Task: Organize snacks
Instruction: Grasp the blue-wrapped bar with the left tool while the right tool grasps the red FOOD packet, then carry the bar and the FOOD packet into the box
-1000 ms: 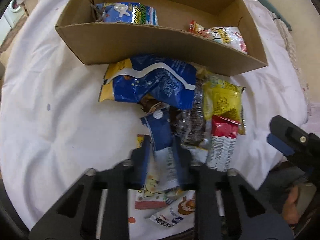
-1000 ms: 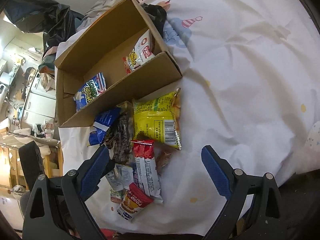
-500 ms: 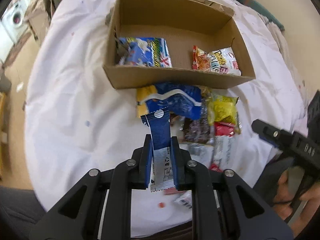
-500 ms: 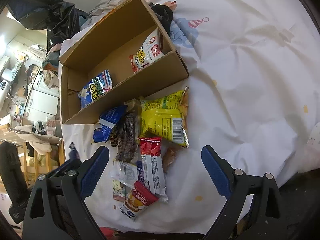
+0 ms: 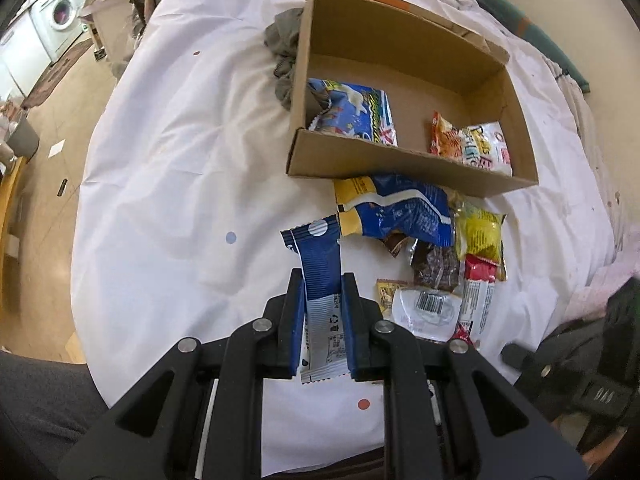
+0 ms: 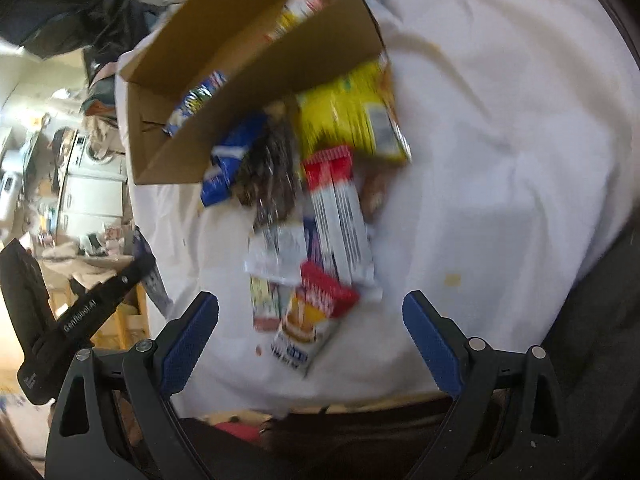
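My left gripper (image 5: 322, 292) is shut on a blue and white snack packet (image 5: 320, 276) and holds it upright above the white sheet, left of the snack pile. A cardboard box (image 5: 404, 164) holds a blue bag (image 5: 354, 114) and a red-white bag (image 5: 474, 146). In front of the box lie a blue-yellow bag (image 5: 394, 210), a yellow pack (image 5: 480, 234) and a red-white bar (image 5: 478, 296). My right gripper (image 6: 310, 320) is open and empty, over the near end of the pile, above a small red pack (image 6: 310, 320). The right wrist view is blurred.
The white sheet (image 5: 172, 176) covers the surface, and its edge drops to the floor on the left. A grey cloth (image 5: 286, 46) lies beside the box's left wall. A washing machine (image 5: 60, 16) stands far left. The left gripper's body (image 6: 80, 304) shows at the right view's left.
My left gripper has lifted the blue and white packet out of the pile and drawn back from the box. The right gripper has moved in over the pile, still open.
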A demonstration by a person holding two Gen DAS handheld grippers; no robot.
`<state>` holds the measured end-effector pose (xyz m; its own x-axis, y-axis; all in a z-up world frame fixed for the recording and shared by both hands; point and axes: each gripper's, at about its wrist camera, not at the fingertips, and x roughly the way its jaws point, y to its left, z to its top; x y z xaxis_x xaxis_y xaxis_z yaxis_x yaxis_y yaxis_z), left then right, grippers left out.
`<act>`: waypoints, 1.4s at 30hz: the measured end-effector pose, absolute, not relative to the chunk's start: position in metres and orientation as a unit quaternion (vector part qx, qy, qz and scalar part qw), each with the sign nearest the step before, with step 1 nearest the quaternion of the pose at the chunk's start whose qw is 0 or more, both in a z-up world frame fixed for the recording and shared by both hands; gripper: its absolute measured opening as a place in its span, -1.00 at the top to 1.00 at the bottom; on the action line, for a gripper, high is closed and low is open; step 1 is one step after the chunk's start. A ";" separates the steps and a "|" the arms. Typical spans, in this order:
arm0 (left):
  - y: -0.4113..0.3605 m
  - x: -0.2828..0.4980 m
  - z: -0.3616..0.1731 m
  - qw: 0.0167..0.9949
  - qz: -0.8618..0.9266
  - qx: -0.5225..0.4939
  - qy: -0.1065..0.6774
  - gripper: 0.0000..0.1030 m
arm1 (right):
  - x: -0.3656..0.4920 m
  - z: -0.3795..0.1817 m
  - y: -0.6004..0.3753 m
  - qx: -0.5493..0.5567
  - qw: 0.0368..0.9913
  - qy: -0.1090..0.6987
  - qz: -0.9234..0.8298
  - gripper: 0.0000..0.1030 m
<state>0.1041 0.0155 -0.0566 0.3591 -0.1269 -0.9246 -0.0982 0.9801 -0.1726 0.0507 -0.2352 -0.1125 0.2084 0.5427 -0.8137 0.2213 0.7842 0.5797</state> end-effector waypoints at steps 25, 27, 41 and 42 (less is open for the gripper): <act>0.027 0.102 -0.050 0.819 -0.008 -0.130 0.559 0.73 | 0.037 -0.135 -0.189 0.302 0.718 0.624 0.068 0.35; 0.026 0.103 -0.050 0.819 -0.008 -0.129 0.559 0.73 | 0.035 -0.126 -0.192 0.303 0.723 0.616 0.072 0.35; 0.027 0.103 -0.048 0.836 0.012 -0.107 0.537 0.73 | 0.063 -0.030 -0.228 0.292 0.814 0.473 0.167 0.35; 0.027 0.103 -0.047 0.839 0.013 -0.104 0.535 0.73 | 0.068 -0.025 -0.229 0.289 0.819 0.463 0.178 0.35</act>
